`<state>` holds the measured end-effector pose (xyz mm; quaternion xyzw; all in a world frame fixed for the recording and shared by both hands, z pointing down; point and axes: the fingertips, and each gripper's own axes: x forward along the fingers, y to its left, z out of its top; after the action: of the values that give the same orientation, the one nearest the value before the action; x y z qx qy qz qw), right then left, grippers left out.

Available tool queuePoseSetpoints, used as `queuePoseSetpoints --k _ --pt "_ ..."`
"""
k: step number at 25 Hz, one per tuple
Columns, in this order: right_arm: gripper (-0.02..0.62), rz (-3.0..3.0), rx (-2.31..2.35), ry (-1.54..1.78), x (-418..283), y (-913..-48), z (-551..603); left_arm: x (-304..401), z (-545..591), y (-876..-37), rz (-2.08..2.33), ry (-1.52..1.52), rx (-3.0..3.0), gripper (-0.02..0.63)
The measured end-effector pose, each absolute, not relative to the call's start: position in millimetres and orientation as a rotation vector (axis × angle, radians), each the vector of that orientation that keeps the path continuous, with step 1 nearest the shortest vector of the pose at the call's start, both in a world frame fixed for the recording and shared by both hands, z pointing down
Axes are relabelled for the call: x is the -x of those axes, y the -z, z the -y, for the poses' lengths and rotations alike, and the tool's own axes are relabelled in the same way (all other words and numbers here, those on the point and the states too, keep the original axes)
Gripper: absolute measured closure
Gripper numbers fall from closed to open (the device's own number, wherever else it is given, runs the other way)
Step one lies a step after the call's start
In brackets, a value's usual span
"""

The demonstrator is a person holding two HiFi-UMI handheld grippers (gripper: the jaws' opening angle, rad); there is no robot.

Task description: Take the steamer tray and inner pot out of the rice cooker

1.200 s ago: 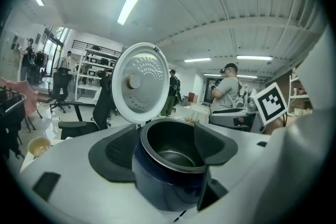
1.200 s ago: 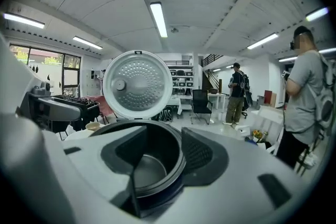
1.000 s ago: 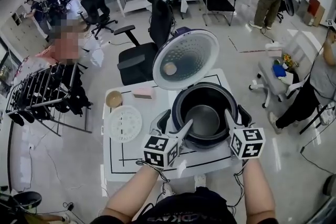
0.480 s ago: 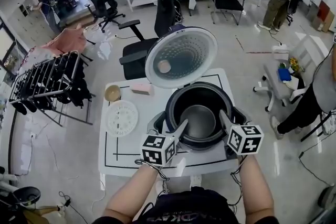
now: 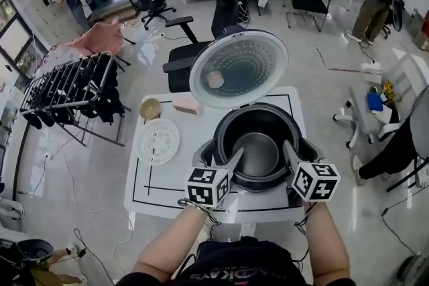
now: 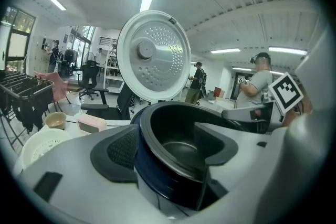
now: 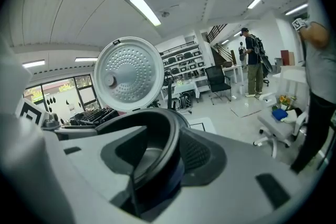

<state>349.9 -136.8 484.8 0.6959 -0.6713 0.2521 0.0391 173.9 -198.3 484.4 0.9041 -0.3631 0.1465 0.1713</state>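
Left tool (image 5: 234, 159) and right tool (image 5: 289, 149) straddle the inner pot (image 5: 258, 152) at opposite rims, jaws apart, so I can lift it level.

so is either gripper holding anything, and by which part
Nothing is held yet. The left gripper and right gripper both stand open astride the rim of the inner pot, one jaw inside, one outside.

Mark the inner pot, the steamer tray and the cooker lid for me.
inner pot (image 5: 259, 156), head view, on its bare bottom.
steamer tray (image 5: 159, 141), head view, middle of the white perforated disc.
cooker lid (image 5: 240, 74), head view, on its perforated inner plate.
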Motion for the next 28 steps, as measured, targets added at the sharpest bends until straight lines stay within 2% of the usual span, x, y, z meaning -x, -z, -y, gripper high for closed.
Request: queuePoseSetpoints --k 17,28 --pt "0.408 2.063 -2.207 -0.801 -347 -479 132 -171 200 -483 1.174 -0.401 -2.54 0.312" --pt "0.408 2.191 -2.299 -0.823 -350 -445 126 -169 196 -440 1.183 -0.134 -2.477 0.311"
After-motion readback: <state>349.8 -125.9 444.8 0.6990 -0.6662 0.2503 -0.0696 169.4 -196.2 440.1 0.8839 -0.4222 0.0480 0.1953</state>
